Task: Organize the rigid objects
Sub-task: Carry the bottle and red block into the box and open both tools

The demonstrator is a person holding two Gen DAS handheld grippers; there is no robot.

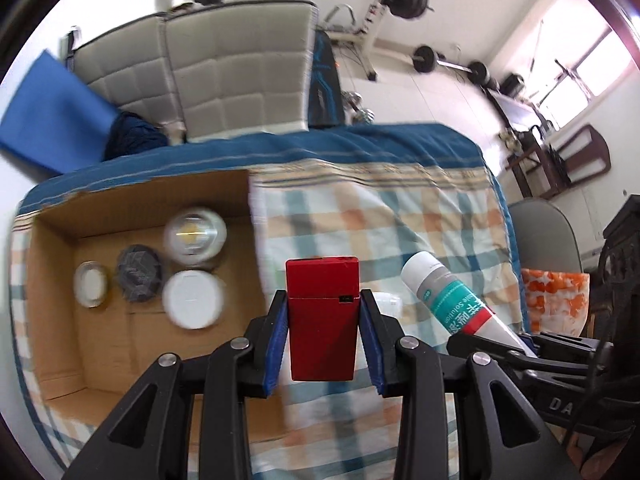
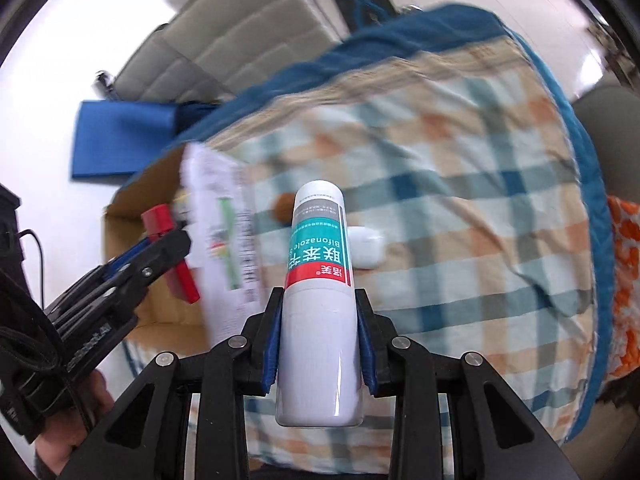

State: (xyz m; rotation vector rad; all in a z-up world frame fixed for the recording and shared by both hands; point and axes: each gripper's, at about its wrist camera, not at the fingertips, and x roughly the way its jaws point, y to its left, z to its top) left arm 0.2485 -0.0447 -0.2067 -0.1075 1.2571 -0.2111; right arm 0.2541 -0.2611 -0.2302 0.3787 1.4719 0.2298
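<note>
Covering the bed, a plaid quilt (image 1: 400, 216) carries an open cardboard box (image 1: 52, 320) at its left side, with four round containers (image 1: 195, 237) on the box floor. Above the quilt, the right gripper (image 2: 320, 340) clamps a white bottle (image 2: 320, 280) with a teal label, while the left gripper (image 1: 323, 332) pinches a small red box (image 1: 322, 320) just right of the cardboard box

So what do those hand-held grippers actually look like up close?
Each hand-held gripper, left and right, is a black angular linkage frame with silver round pivot pins and two fingers lined with blue pads. From the side, the left one shows white lettering on its body, a thin black cable and a black strap around the hand.
</note>
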